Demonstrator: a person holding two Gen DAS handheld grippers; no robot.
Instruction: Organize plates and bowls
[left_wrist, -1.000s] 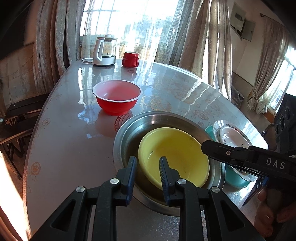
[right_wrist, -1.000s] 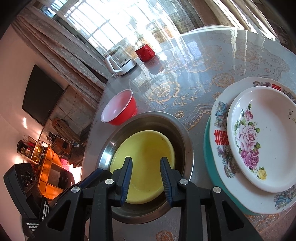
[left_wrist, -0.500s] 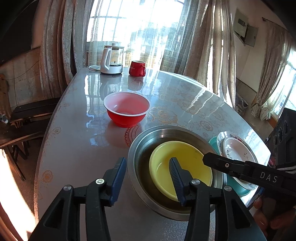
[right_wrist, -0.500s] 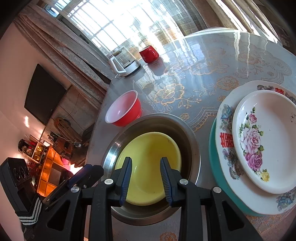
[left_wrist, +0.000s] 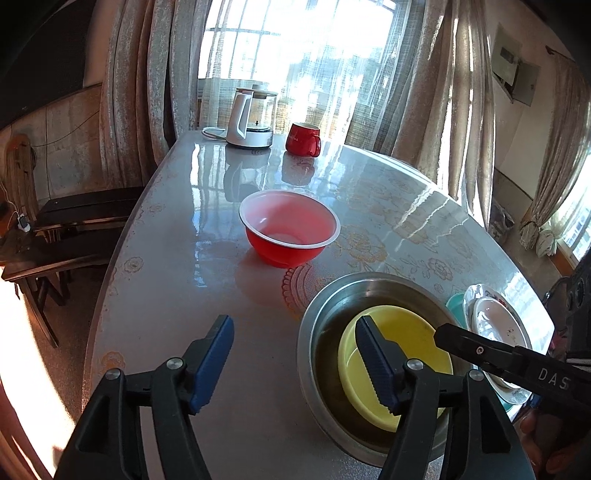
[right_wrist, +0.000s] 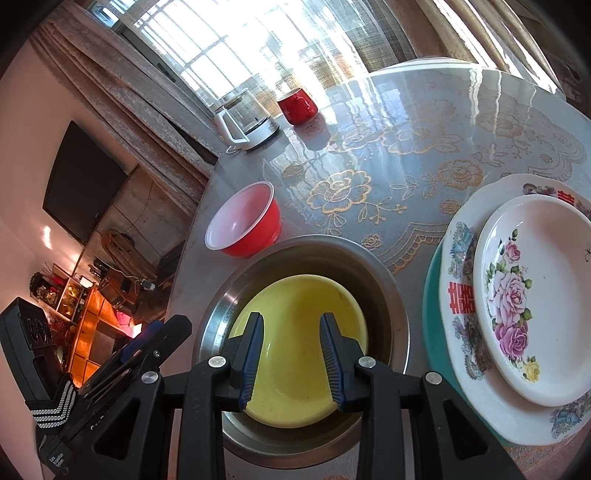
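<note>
While the left gripper (left_wrist: 295, 363) hung wide open and empty above the table (left_wrist: 177, 280), the right gripper (right_wrist: 291, 363) stood partly open, empty, over the yellow bowl (right_wrist: 299, 332). That bowl sat inside the steel basin (right_wrist: 384, 291). Beside it lay stacked plates (right_wrist: 535, 295); a red bowl (left_wrist: 290, 232) stood apart.

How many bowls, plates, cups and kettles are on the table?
Bowls: 3 — red bowl, yellow bowl, steel bowl holding the yellow one.
Plates: 3 — rose plate on the bigger flowered plate, on the teal plate.
Cups: 1 — red mug.
Kettles: 1 — kettle.
Total: 8
</note>
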